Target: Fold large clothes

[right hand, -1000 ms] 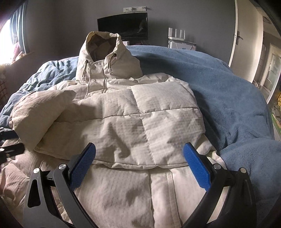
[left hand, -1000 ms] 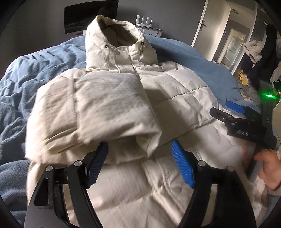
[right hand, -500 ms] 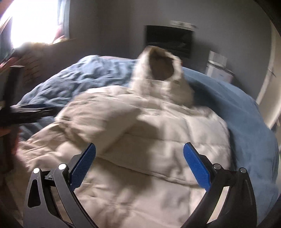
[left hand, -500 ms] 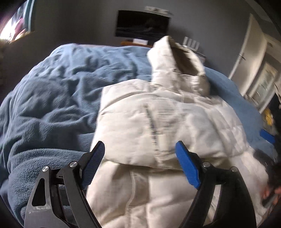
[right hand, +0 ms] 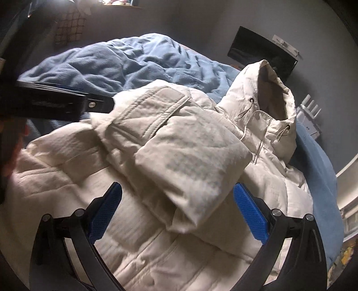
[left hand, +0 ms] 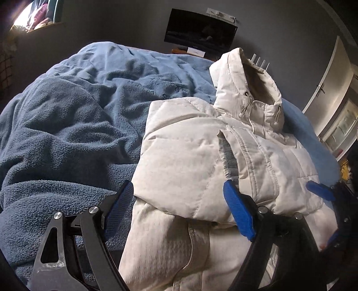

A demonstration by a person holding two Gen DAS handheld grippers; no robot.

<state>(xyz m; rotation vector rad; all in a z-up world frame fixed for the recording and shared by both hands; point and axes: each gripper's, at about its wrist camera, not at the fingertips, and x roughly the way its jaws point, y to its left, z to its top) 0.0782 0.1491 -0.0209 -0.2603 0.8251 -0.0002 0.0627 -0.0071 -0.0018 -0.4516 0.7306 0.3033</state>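
Observation:
A cream puffer jacket (left hand: 201,156) with a hood (left hand: 248,89) lies front-up on a blue fleece blanket (left hand: 67,112). Both sleeves are folded in across its chest. My left gripper (left hand: 179,210) is open and empty, low over the jacket's left edge near the folded sleeve. My right gripper (right hand: 176,210) is open and empty, just in front of the folded sleeve (right hand: 185,161) on the jacket (right hand: 67,170). The right gripper also shows at the right edge of the left wrist view (left hand: 324,194); the left gripper shows at the left of the right wrist view (right hand: 67,103).
The blanket (right hand: 134,58) covers the whole bed. A dark screen (left hand: 199,33) hangs on the grey wall behind. A door (left hand: 329,78) and shelves stand at the right. A window (left hand: 29,20) glows at the far left.
Both grippers have swung leftward and in closer to the jacket. The left view now takes in the jacket's left side and more blanket. Both stayed open.

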